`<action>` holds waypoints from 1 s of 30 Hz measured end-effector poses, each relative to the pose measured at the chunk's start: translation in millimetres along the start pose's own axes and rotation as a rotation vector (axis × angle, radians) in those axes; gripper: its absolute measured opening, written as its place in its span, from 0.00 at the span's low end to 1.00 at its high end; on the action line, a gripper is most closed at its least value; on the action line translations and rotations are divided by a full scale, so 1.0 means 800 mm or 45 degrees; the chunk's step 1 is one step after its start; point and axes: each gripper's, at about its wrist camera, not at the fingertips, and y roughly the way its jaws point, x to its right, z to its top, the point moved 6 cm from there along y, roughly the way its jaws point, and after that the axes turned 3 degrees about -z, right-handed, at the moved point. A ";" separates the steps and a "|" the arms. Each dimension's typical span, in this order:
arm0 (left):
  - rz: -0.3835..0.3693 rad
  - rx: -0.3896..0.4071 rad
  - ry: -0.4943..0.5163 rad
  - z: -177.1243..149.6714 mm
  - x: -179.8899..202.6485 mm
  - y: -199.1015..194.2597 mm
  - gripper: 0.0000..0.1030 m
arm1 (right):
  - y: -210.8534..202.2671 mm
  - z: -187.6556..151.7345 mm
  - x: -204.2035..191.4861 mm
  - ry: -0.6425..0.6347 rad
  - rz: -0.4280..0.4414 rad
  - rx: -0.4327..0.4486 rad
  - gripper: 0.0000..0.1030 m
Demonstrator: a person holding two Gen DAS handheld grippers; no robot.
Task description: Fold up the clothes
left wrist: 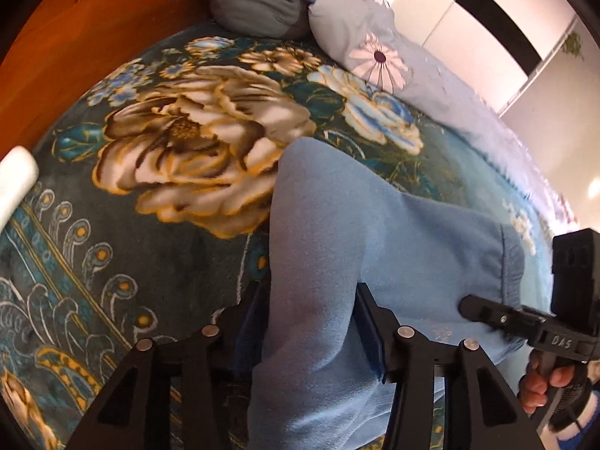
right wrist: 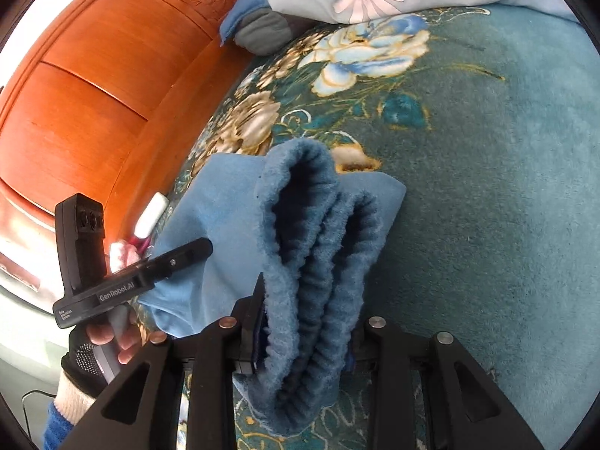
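A light blue fleece garment [left wrist: 375, 232] lies partly folded on a teal floral blanket [left wrist: 150, 225]. My left gripper [left wrist: 313, 322] is shut on the garment's smooth edge and holds it between its jaws. My right gripper [right wrist: 305, 322] is shut on the garment's bunched elastic band [right wrist: 318, 243], whose layers stand up in thick folds. The right gripper shows in the left wrist view [left wrist: 498, 315] at the garment's right edge. The left gripper shows in the right wrist view [right wrist: 187, 253] at the garment's left side [right wrist: 221, 217].
An orange wooden headboard [right wrist: 93, 93] runs along the bed's left side. A grey and blue pillow [left wrist: 258, 7] and a pale floral quilt [left wrist: 371, 37] lie at the far end. A white object [left wrist: 15, 183] sits at the blanket's left edge.
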 end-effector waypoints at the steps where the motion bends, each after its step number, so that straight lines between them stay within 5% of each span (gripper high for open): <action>1: -0.002 0.009 -0.007 0.000 -0.001 -0.003 0.51 | -0.003 0.001 -0.001 -0.014 0.001 0.002 0.36; 7: 0.176 0.077 0.150 0.011 0.013 -0.051 0.53 | -0.050 0.004 -0.004 -0.146 -0.055 0.094 0.48; 12: 0.116 0.213 0.155 0.024 0.039 -0.087 0.53 | -0.096 0.022 -0.011 -0.148 -0.030 0.239 0.45; 14: 0.131 0.210 0.192 0.026 0.054 -0.083 0.53 | -0.097 0.027 -0.027 -0.168 0.000 0.218 0.31; 17: 0.143 0.167 0.216 0.025 0.065 -0.060 0.53 | -0.085 0.026 -0.053 -0.253 -0.021 0.180 0.25; 24: 0.144 0.126 0.130 0.004 0.038 -0.026 0.53 | -0.040 0.016 -0.029 -0.276 -0.162 0.091 0.24; 30: 0.179 0.128 0.129 -0.001 0.038 -0.019 0.53 | -0.043 0.013 -0.026 -0.268 -0.154 0.087 0.23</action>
